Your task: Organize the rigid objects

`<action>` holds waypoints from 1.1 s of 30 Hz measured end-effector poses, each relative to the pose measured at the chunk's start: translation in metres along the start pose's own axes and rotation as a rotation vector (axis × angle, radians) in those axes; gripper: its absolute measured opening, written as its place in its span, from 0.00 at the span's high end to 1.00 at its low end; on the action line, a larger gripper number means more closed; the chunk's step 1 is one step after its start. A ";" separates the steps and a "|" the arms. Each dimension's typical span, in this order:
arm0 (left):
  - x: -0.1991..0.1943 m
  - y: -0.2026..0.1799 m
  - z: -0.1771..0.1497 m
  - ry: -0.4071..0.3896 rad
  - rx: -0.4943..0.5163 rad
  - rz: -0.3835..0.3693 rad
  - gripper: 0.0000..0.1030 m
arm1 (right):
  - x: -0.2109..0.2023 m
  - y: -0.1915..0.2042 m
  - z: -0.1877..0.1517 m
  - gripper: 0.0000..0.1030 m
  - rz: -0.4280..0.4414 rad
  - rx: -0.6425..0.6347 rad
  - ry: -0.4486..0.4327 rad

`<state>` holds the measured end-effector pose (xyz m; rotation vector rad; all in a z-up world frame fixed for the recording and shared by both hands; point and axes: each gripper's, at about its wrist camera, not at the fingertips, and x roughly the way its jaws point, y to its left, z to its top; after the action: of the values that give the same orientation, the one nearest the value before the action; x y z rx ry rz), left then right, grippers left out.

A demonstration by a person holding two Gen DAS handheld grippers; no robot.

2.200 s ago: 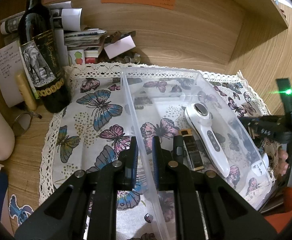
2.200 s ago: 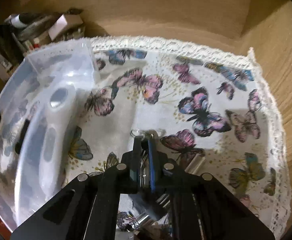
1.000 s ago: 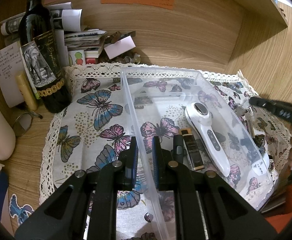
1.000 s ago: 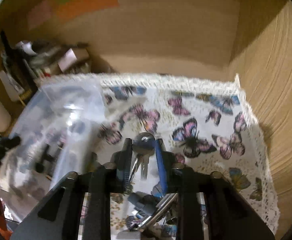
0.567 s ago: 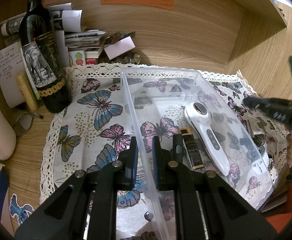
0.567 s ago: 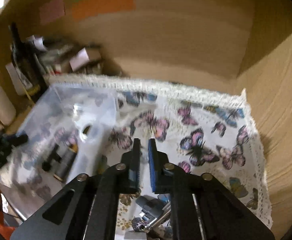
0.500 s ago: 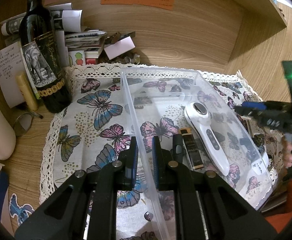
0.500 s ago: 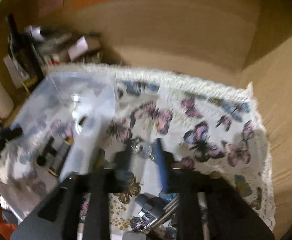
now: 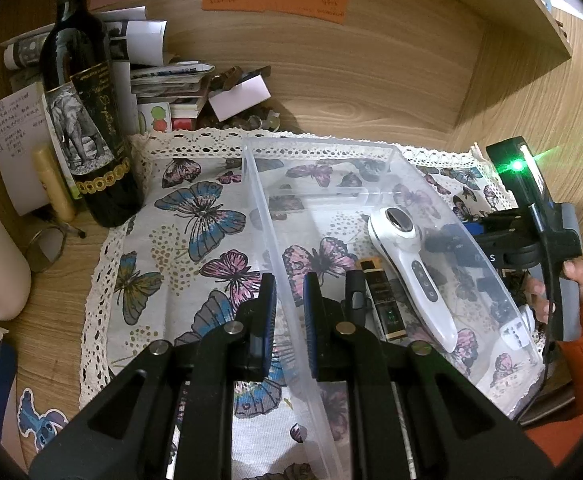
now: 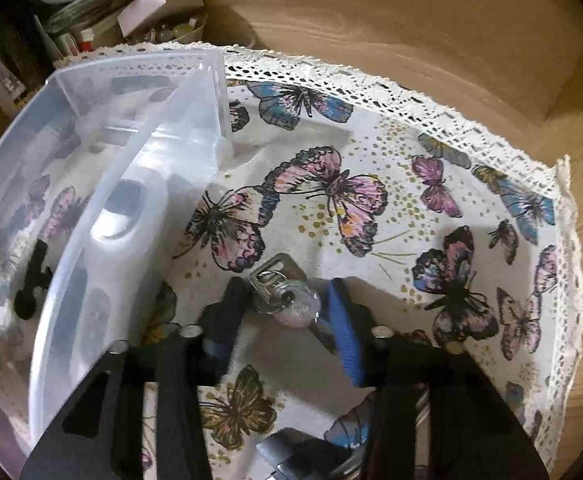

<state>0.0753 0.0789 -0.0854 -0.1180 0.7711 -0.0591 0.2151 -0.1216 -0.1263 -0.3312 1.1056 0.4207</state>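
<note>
Toward the desk's left edge a dark wine bottle stands upright just off the butterfly cloth. The left claw is closed on the left wall of the clear plastic bin. In the bin lie a black-and-gold stick and a white handheld device, side by side. Right of the bin, the right claw stands wide open, with a bunch of keys on the cloth between its fingers, ungripped.
</note>
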 end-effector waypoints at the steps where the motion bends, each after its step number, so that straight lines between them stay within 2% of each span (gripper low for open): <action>1: 0.000 0.000 0.000 0.000 0.000 -0.002 0.88 | 0.000 0.000 0.000 0.70 0.001 0.000 -0.003; 3: 0.001 0.000 0.000 0.001 0.000 -0.005 0.88 | -0.002 0.004 -0.002 0.73 -0.015 -0.009 -0.015; 4: 0.002 0.000 0.000 0.002 0.000 -0.004 0.88 | -0.002 0.005 -0.003 0.81 -0.020 -0.012 -0.021; 7: 0.004 0.001 0.000 0.006 -0.001 -0.007 0.88 | -0.006 0.009 -0.006 0.89 -0.025 -0.008 -0.029; 18: 0.005 0.001 0.000 0.005 0.001 -0.006 0.88 | -0.037 0.002 -0.038 0.89 -0.026 0.057 -0.092; 25: 0.006 0.001 -0.001 0.005 0.002 -0.003 0.88 | -0.089 0.010 -0.042 0.89 -0.024 0.064 -0.219; 33: 0.006 0.001 -0.001 0.004 0.005 -0.001 0.88 | -0.125 0.046 -0.022 0.89 0.040 -0.024 -0.344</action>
<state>0.0783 0.0796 -0.0904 -0.1136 0.7748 -0.0620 0.1280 -0.1120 -0.0240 -0.2468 0.7730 0.5057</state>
